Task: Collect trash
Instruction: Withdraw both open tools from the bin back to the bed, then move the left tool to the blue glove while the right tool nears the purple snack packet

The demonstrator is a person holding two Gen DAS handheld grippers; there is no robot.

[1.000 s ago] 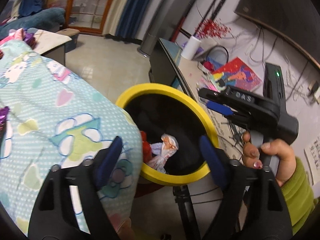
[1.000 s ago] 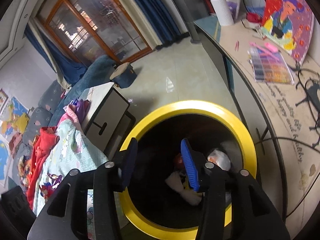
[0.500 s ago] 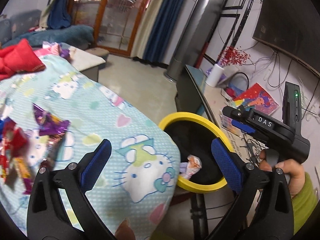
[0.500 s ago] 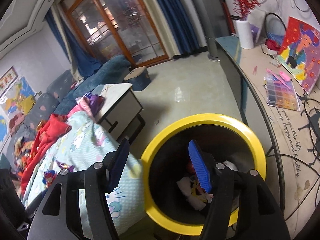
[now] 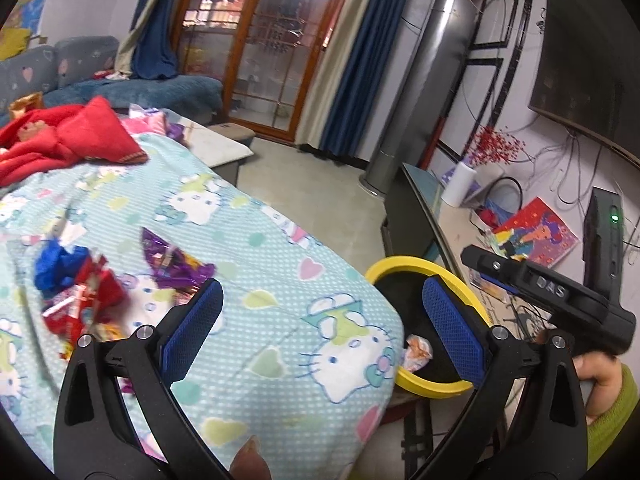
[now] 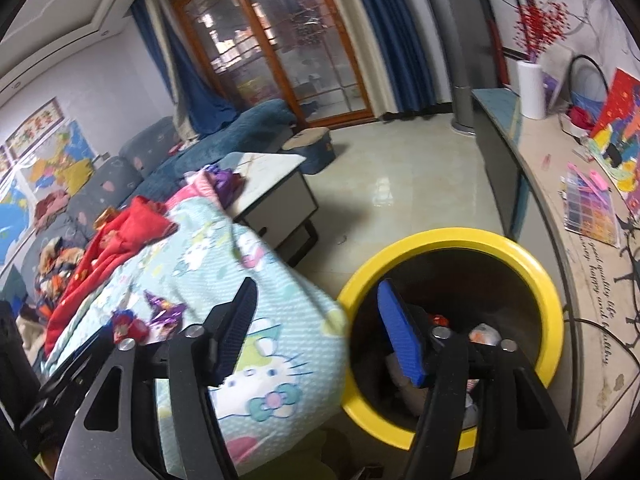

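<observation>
Fingers of the left gripper (image 5: 320,320) stand wide apart with nothing between them. Right gripper (image 6: 320,328) jaws are opening, empty too. Crumpled purple and red foil wrappers (image 5: 120,280) lie on the pale-blue cartoon-cat blanket (image 5: 280,292), beside the round yellow-rimmed black bin (image 6: 548,292) holding trash.

Raised letters "DAS" read on the black body of my right gripper (image 5: 552,282), seen from my left wrist. Black cursive script runs along the cabinet top (image 6: 596,280) beside the bin; I make out "good quality life", rest illegible.
</observation>
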